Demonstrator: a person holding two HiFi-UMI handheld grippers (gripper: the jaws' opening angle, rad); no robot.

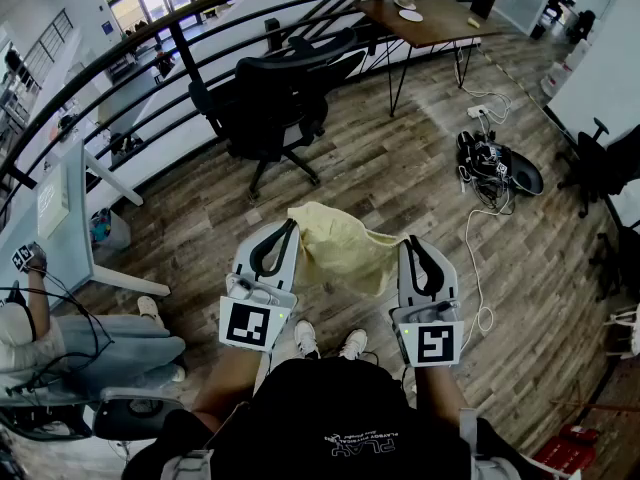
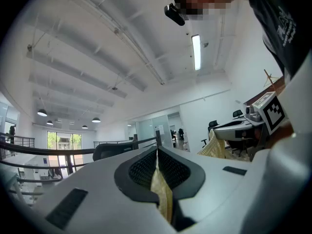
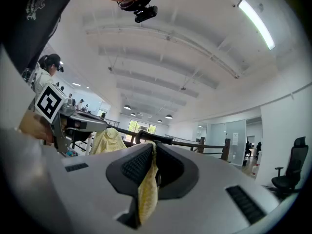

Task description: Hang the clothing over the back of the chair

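Observation:
A pale yellow garment (image 1: pixel 343 245) hangs stretched between my two grippers, held up above the wooden floor in front of me. My left gripper (image 1: pixel 291 225) is shut on its left edge; yellow cloth (image 2: pixel 161 191) shows pinched between the black pads (image 2: pixel 141 172). My right gripper (image 1: pixel 408 242) is shut on the right edge, with the cloth (image 3: pixel 147 189) trapped between its jaws. A black office chair (image 1: pixel 272 101) stands farther ahead, its back towards the railing, well apart from the garment. The other end of the garment (image 3: pixel 106 140) shows in the right gripper view.
A curved black railing (image 1: pixel 200 38) runs behind the chair. A wooden table (image 1: pixel 425 18) stands at the back right. A dark bag with cables (image 1: pixel 495 163) lies on the floor to the right. A seated person (image 1: pixel 70 343) and white desk (image 1: pixel 60 228) are at left.

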